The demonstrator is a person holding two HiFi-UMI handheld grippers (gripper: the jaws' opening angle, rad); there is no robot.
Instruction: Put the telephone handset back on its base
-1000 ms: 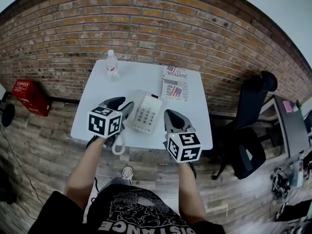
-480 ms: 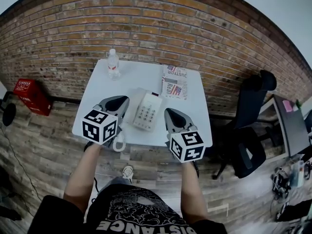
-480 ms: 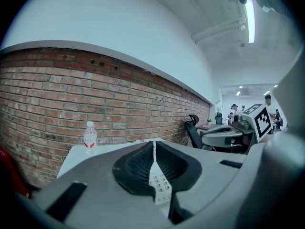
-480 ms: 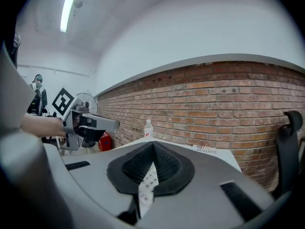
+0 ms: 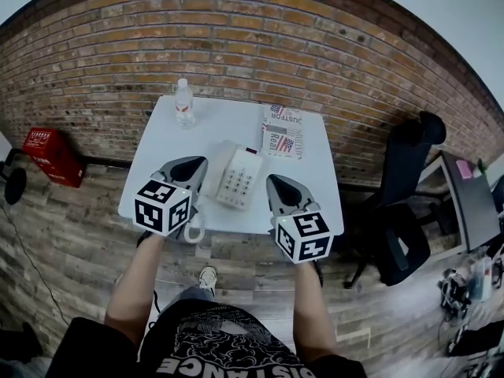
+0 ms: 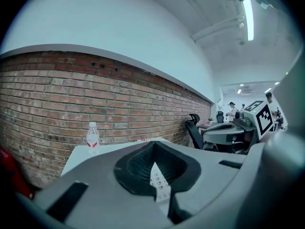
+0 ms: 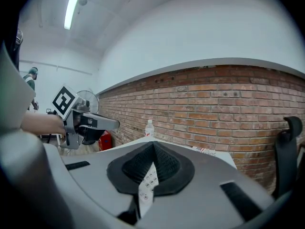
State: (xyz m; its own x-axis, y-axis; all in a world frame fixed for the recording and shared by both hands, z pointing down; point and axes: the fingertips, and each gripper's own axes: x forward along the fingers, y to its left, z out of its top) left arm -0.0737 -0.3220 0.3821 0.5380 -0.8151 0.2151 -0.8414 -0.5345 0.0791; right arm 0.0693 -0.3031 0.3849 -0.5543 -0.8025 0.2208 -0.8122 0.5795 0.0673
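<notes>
A white telephone (image 5: 239, 181) stands in the middle of the white table (image 5: 157, 144). Its handset (image 5: 218, 158) lies along the left side of the base, and the coiled cord (image 5: 193, 228) hangs over the table's near edge. My left gripper (image 5: 200, 164) hovers just left of the phone with its jaws shut and nothing in them. Through the slit between its closed jaws (image 6: 153, 149) shows a strip of the keypad (image 6: 160, 186). My right gripper (image 5: 276, 182) hovers just right of the phone, shut and holding nothing (image 7: 152, 149).
A water bottle (image 5: 183, 103) stands at the table's far left, and a folded newspaper (image 5: 282, 132) lies at the far right. A brick wall runs behind. A red crate (image 5: 49, 154) sits on the floor at left, a black office chair (image 5: 405, 211) at right.
My left gripper has drawn back from over the handset toward the table's near left edge, and its jaws have come together. The handset now shows on the base. The right gripper has hardly moved.
</notes>
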